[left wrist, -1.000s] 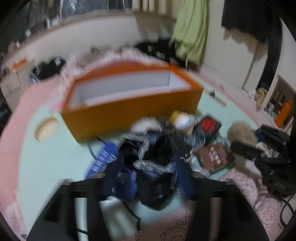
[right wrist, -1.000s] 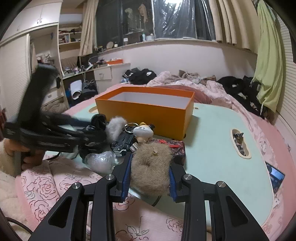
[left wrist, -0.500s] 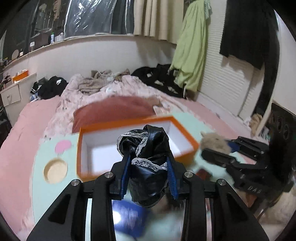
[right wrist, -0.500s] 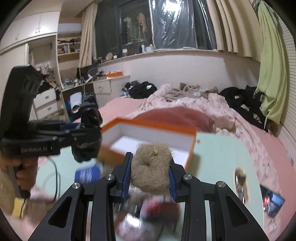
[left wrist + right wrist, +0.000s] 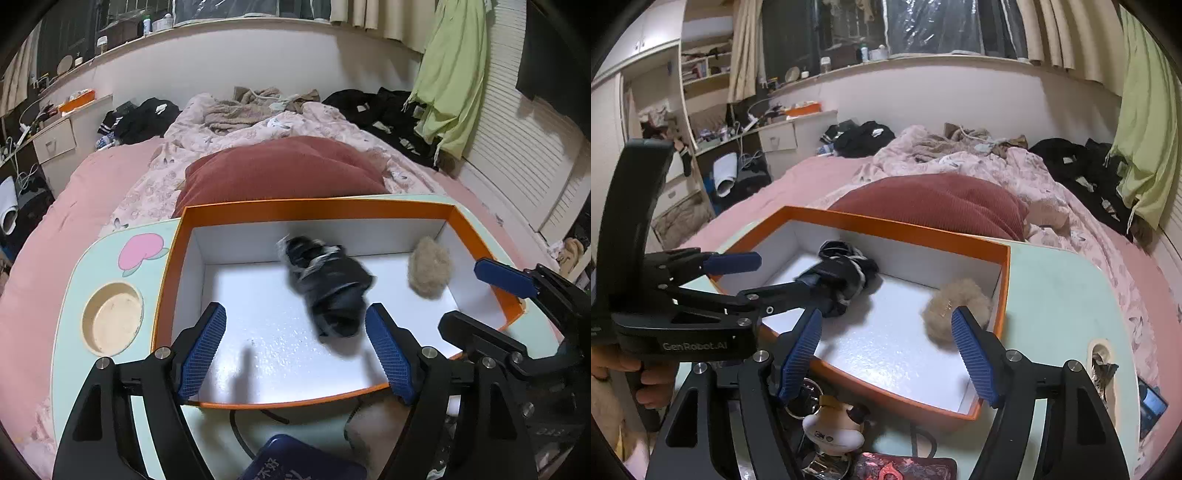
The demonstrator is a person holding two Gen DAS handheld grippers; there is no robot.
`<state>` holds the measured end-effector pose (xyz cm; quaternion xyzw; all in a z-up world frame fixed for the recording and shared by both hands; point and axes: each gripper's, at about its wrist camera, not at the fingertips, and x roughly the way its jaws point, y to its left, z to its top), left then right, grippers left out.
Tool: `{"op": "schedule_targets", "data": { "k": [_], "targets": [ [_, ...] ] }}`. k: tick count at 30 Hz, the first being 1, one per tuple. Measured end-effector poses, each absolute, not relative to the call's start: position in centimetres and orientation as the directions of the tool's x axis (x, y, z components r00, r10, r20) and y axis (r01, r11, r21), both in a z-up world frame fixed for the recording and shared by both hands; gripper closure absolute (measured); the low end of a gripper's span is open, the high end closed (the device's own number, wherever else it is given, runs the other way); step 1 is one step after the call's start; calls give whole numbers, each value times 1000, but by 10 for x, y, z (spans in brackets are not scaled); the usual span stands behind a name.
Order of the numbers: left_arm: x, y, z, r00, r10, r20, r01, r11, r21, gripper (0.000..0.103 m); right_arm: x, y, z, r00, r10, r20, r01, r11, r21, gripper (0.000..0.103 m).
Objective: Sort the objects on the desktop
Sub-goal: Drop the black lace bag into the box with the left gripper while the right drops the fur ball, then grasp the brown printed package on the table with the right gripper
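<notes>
Orange box (image 5: 314, 206) | black cloth (image 5: 328, 284), tan puff (image 5: 430, 271) released inside; both jaws just opened wide, nothing held | withdrawal advised straight upward, box walls cleared

Both grippers moved from the clutter pile to above the orange cardboard box with white interior (image 5: 472, 225). Left gripper (image 5: 295, 350) jaws have just been opening: black lace-trimmed fabric bundle (image 5: 328, 288), earlier clamped, now blurred and free inside the box. Right gripper (image 5: 886, 354) jaws likewise just opening: beige fluffy hair scrunchie (image 5: 955, 308) released, now in the box by its right wall.
</notes>
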<state>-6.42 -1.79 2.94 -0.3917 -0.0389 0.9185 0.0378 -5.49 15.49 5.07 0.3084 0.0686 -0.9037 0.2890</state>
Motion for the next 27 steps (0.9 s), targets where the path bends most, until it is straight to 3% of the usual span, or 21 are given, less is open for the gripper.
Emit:
{"op": "schedule_targets", "data": {
  "k": [5, 11, 17, 20, 22, 24, 27],
  "targets": [
    [-42, -27, 51, -750, 163, -641, -61, -982, -179, 25, -41, 171, 66, -684, -495, -536, 549, -833, 68, 30],
    [18, -35, 67, -766, 167, -621, -106, -985, -134, 25, -3, 209, 63, -724, -440, -531, 495, -868, 45, 30],
    [66, -38, 33, -741, 108, -662, -105, -993, -45, 22, 28, 253, 21, -726, -324, -606, 381, -924, 37, 30],
    [69, -30, 7, -674, 147, -724, -158, -986, -53, 22, 36, 257, 2, -698, -288, -655, 380, -925, 3, 30],
    [67, -20, -5, -647, 125, -752, -182, -983, -7, 22, 42, 253, -2, -712, -287, -640, 395, -918, -27, 30],
    [67, -15, -17, -638, 137, -758, -200, -980, -9, 19, 42, 249, -4, -704, -306, -640, 421, -906, -30, 19],
    [65, -21, -21, -649, 147, -747, -188, -982, -30, 8, 41, 250, -8, -704, -328, -629, 438, -899, -22, 14]
  ]
}}
